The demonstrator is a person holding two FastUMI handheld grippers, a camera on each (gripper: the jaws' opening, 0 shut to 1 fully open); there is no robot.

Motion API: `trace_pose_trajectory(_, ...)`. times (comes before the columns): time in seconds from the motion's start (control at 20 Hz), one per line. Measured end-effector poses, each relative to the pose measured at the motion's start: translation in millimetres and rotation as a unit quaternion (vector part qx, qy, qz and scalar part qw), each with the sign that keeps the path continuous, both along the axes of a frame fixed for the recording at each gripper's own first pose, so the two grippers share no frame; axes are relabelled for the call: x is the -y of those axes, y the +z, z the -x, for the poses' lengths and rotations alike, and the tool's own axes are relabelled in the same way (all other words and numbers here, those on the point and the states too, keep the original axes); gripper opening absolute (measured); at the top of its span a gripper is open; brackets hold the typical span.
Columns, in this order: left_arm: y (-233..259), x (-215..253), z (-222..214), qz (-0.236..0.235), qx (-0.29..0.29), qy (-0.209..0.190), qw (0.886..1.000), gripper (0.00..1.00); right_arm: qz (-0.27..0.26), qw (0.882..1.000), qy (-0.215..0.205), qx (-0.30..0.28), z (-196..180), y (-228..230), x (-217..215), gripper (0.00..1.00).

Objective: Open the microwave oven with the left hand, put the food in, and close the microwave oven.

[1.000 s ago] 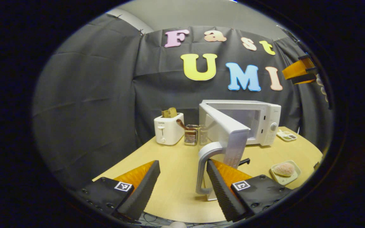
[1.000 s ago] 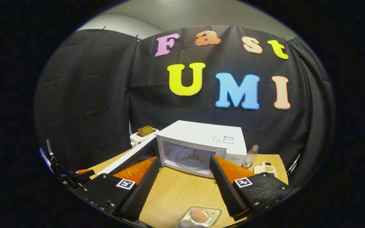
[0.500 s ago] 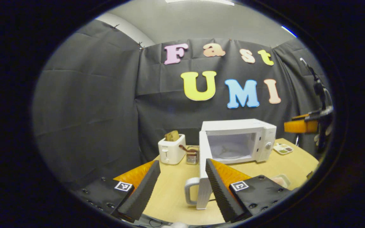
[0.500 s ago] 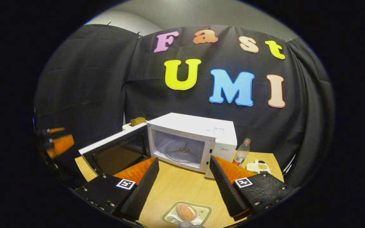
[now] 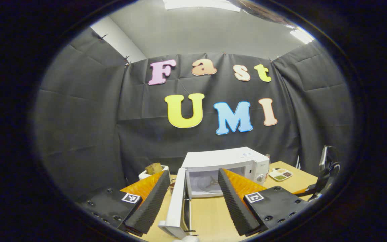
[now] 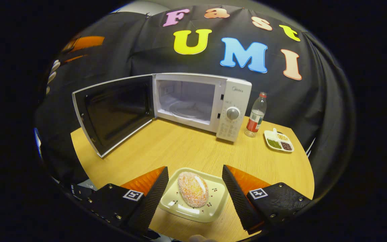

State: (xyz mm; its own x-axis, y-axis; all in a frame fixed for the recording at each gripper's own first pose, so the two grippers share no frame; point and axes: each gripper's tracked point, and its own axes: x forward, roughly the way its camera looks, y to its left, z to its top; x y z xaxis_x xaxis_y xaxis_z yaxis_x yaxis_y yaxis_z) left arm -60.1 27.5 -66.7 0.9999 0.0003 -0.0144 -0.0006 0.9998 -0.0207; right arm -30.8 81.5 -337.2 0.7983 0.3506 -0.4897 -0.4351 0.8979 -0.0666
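brand "midea" on microwave (image 6: 235,89) control panel; other labels unreadable.

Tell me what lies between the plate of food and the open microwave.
In the right gripper view, only bare table lies between the plate and the microwave.

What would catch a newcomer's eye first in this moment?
The white microwave at the back of the wooden table, its door swung wide open to the left. Next, the breaded food on a pale plate at the near edge, framed between the open right gripper.
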Motion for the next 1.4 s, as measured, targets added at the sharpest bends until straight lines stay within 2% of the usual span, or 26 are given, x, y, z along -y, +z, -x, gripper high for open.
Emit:
trace_pose_trajectory(0.2, 5.4, 17.1, -18.4, 0.003, 0.002, -0.008, 1.000, 0.94, -0.017, 0.999, -0.002, -0.041, -9.3, -44.6, -4.4, 0.98)
trace_pose_trajectory(0.3, 6.6, 20.4, -24.9, 0.001, 0.003, -0.008, 1.000, 0.94, -0.005, 0.999, -0.006, -0.049, -14.7, -61.9, -3.6, 0.98)
trace_pose_trajectory(0.7, 11.7, 19.0, -29.9, -0.017, 0.005, -0.009, 1.000, 0.94, 0.003, 0.997, 0.005, -0.081, -27.2, -91.7, -10.3, 0.99)
trace_pose_trajectory(0.75, 12.6, 19.0, -30.7, -0.019, 0.006, -0.009, 1.000, 0.99, 0.004, 0.996, 0.011, -0.085, -26.1, -91.8, -11.2, 0.98)
trace_pose_trajectory(0.8, 10.2, 17.7, -31.8, -0.021, 0.005, -0.008, 1.000, 0.99, 0.002, 0.996, 0.007, -0.087, -27.1, -90.4, -11.1, 0.92)
trace_pose_trajectory(0.85, 9.2, 16.8, -31.7, -0.024, 0.004, -0.009, 1.000, 0.98, 0.001, 0.995, 0.009, -0.097, -26.2, -92.8, -12.0, 0.81)
trace_pose_trajectory(0.95, 8.5, 14.6, -31.4, -0.028, 0.002, -0.009, 1.000, 0.97, -0.001, 0.994, 0.008, -0.108, -26.1, -91.7, -11.1, 0.75)
trace_pose_trajectory(1.0, 8.2, 12.6, -32.5, -0.031, 0.001, -0.007, 0.999, 0.97, 0.001, 0.994, 0.002, -0.112, -26.9, -90.9, -9.1, 0.75)
trace_pose_trajectory(1.05, 7.9, 9.8, -34.1, -0.035, 0.001, -0.006, 0.999, 0.96, -0.001, 0.993, 0.000, -0.118, -27.0, -87.8, -8.3, 0.69)
trace_pose_trajectory(1.15, 11.0, 0.1, -35.1, -0.043, 0.004, 0.000, 0.999, 0.95, -0.014, 0.993, -0.013, -0.119, -30.6, -78.0, -5.9, 0.66)
trace_pose_trajectory(1.4, 9.2, -11.2, -41.4, -0.030, 0.001, 0.000, 1.000, 0.95, -0.111, 0.985, -0.045, -0.127, -59.0, -24.0, -30.4, 0.68)
